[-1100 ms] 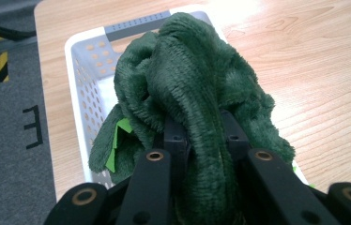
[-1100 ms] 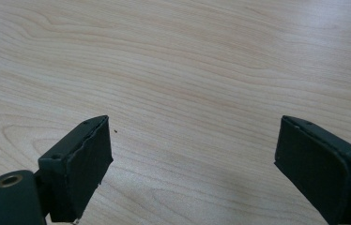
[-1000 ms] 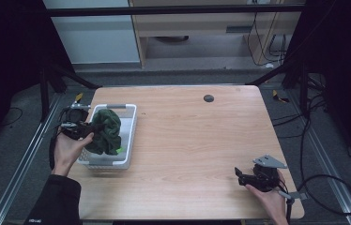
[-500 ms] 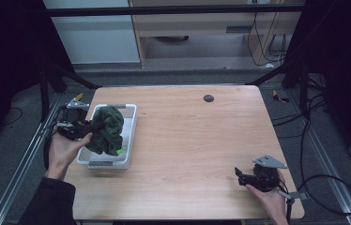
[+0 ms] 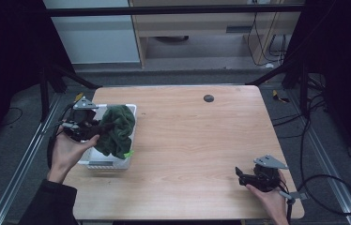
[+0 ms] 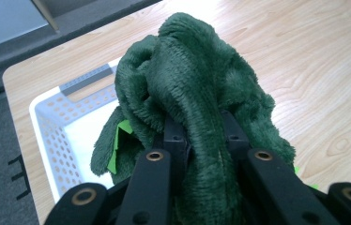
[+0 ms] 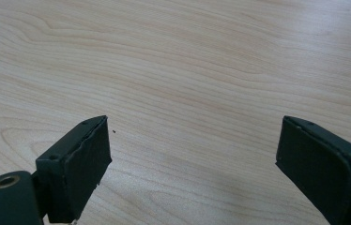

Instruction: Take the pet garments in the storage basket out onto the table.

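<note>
A dark green fleece cloth (image 5: 116, 131) hangs bunched over the white perforated basket (image 5: 99, 162) at the table's left side. My left gripper (image 5: 99, 127) is shut on the cloth and holds it lifted above the basket; in the left gripper view the cloth (image 6: 197, 89) wraps over both jaws of the left gripper (image 6: 202, 131) and hides the tips. A small bright green tag (image 5: 127, 153) sticks out at the cloth's lower edge. My right gripper (image 5: 239, 177) rests near the table's front right corner, open, with bare wood between the jaws of the right gripper (image 7: 192, 154).
A small dark round disc (image 5: 208, 98) lies on the wooden table (image 5: 197, 140) near the far edge. Cables trail off the table's right side. Black frame posts stand at both far corners.
My left gripper has lifted the green cloth higher and drawn it slightly leftward above the basket. The right gripper has stayed put.
</note>
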